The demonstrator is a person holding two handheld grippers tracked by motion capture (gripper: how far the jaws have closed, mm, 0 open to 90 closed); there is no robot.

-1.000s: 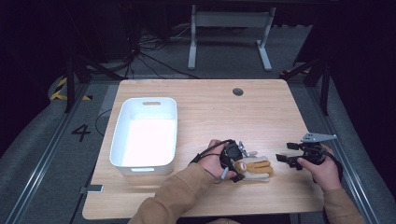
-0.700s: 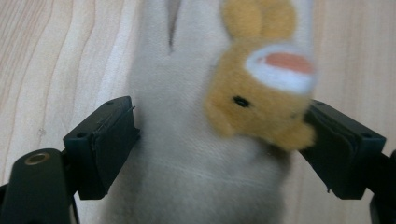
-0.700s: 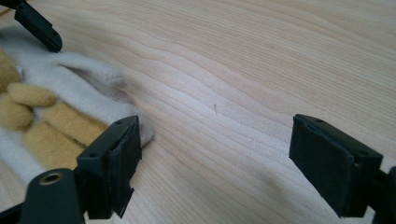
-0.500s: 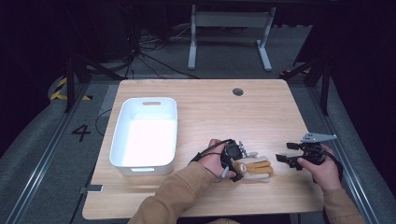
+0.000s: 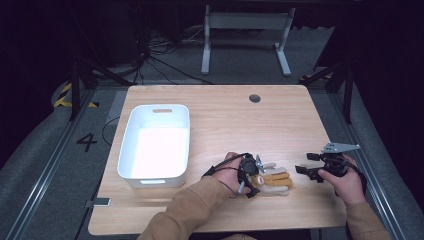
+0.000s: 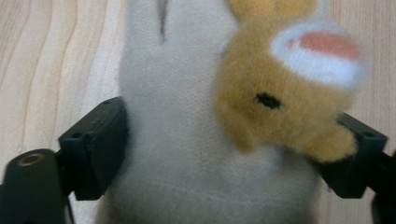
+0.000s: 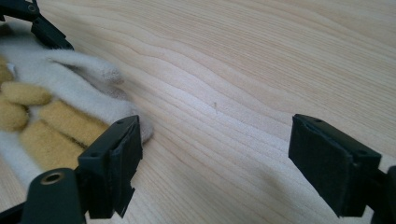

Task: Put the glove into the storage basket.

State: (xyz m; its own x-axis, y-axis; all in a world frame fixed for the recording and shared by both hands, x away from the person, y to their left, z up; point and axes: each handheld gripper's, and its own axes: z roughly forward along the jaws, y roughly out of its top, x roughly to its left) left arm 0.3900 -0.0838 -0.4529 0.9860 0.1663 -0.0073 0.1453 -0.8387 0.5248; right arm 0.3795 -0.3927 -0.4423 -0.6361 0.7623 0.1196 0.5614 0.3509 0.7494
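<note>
A plush glove (image 5: 274, 180), cream with yellow-orange fingers, lies flat near the table's front edge. Close up in the left gripper view the glove (image 6: 187, 140) carries a fuzzy orange animal face (image 6: 280, 107). My left gripper (image 5: 257, 177) is open, and the glove's cuff end fills the gap between its jaws (image 6: 231, 154), one jaw at each side. My right gripper (image 5: 304, 165) hovers open just right of the glove, pointing left. In the right gripper view the glove's fingertips (image 7: 70, 100) lie beside the left jaw, with bare wood between the jaws of that gripper (image 7: 212, 154).
A white plastic bin (image 5: 160, 106) stands on the left half of the wooden table (image 5: 240, 125). A round cable hole (image 5: 254, 98) sits near the far edge. The person's sleeves come in from the front edge.
</note>
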